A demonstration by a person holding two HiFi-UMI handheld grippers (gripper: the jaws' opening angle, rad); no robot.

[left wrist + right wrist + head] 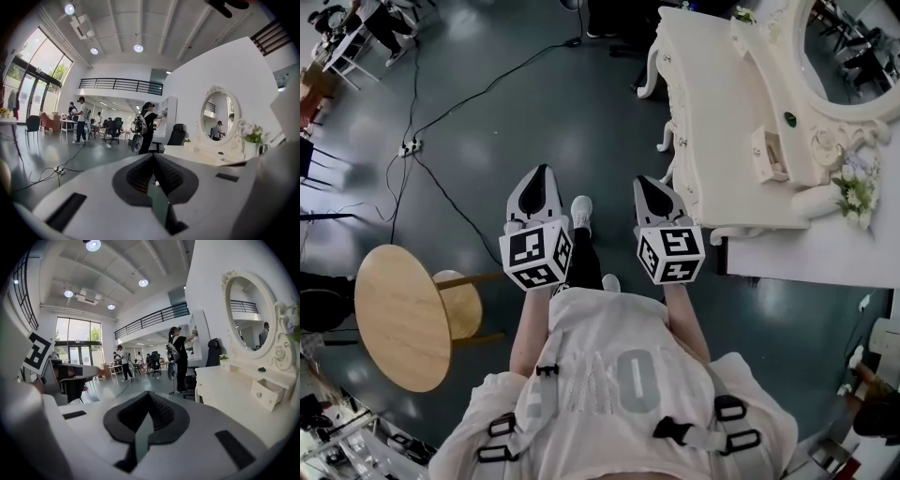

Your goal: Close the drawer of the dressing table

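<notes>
Head view has the left gripper [541,176] and right gripper [650,186] at mid-frame, both clenched on nothing, likely ready to push with blunt tips, while the small drawer [768,156] juts open on the dressing table [712,112] at upper right, well apart from both.

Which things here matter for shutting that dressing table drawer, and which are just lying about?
For the job:
- dressing table
- its small drawer, pulled out
- left gripper and right gripper, both shut and empty

Just lying about:
- round wooden table
- power strip on the floor
- flowers
</notes>
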